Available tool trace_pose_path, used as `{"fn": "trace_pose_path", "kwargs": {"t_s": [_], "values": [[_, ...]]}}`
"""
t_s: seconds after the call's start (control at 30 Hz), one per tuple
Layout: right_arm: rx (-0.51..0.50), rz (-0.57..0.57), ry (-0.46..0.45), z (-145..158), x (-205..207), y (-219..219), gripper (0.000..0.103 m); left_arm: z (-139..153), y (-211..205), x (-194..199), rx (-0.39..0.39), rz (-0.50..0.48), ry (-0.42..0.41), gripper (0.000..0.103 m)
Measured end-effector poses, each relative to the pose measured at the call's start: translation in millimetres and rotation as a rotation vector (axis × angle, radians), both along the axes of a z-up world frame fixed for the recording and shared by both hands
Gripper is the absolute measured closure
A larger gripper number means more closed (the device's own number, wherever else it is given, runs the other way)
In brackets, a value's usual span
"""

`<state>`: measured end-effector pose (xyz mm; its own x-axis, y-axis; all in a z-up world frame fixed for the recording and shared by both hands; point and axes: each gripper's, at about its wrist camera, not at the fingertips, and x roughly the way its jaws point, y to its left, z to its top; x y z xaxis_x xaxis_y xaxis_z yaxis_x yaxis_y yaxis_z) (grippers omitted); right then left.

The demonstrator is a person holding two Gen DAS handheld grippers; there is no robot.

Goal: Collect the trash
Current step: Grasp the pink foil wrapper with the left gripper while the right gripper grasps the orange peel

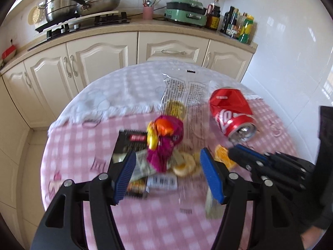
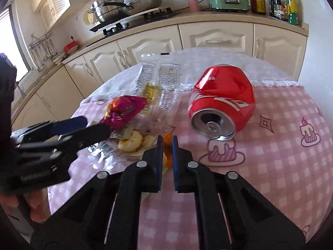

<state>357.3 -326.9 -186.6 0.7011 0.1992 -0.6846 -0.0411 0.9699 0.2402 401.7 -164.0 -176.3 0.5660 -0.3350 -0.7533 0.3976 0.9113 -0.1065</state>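
A trash pile lies on the pink checked tablecloth [image 1: 79, 145]: a magenta wrapper [image 1: 166, 137], a black packet [image 1: 130, 143], yellow peel rings [image 1: 185, 165] and a clear printed wrapper [image 1: 183, 91]. A crushed red cola can [image 1: 231, 112] lies on its side to the right. My left gripper [image 1: 168, 153] stands open, its blue pads either side of the magenta wrapper [image 2: 124, 110] without touching it. My right gripper [image 2: 167, 143] is shut on a piece of orange peel [image 2: 167, 138], just in front of the can [image 2: 222, 102].
A white fringed cloth [image 1: 124, 91] covers the table's far half. Beyond it stand cream cabinets [image 1: 100, 56] and a counter with pots on a stove [image 1: 62, 4], a green appliance [image 1: 185, 12] and bottles [image 1: 239, 23]. A hand [image 2: 35, 208] holds the left gripper.
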Motion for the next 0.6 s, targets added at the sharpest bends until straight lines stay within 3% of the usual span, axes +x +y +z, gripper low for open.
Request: {"fn": "trace_pose_path", "kwargs": {"t_s": [0.23, 0.27, 0.3, 0.47, 0.53, 0.6], "values": [[0.033, 0.010, 0.042, -13.3, 7.6, -5.3, 0.094, -16.1, -15.0, 29.9, 0.085, 0.056, 0.026, 0.041], [0.032, 0.011, 0.045, -13.4, 8.7, -5.3, 0.094, -16.9, -15.3, 30.9, 0.084, 0.057, 0.024, 0.049], [0.031, 0.014, 0.054, -13.9, 9.3, -2.9, 0.094, -17.5, -15.3, 31.6, 0.074, 0.048, 0.034, 0.064], [0.027, 0.004, 0.073, -16.5, 12.6, -3.9, 0.092, -8.1, -11.3, 21.9, 0.035, 0.053, -0.029, 0.068], [0.023, -0.012, 0.071, -15.9, 12.4, -4.8, 0.081, 1.9, -5.0, 11.1, -0.013, 0.058, -0.051, 0.068], [0.024, -0.028, 0.063, -14.9, 11.4, -6.2, 0.038, 13.2, 1.3, -3.0, -0.052, 0.061, -0.088, 0.068]]}}
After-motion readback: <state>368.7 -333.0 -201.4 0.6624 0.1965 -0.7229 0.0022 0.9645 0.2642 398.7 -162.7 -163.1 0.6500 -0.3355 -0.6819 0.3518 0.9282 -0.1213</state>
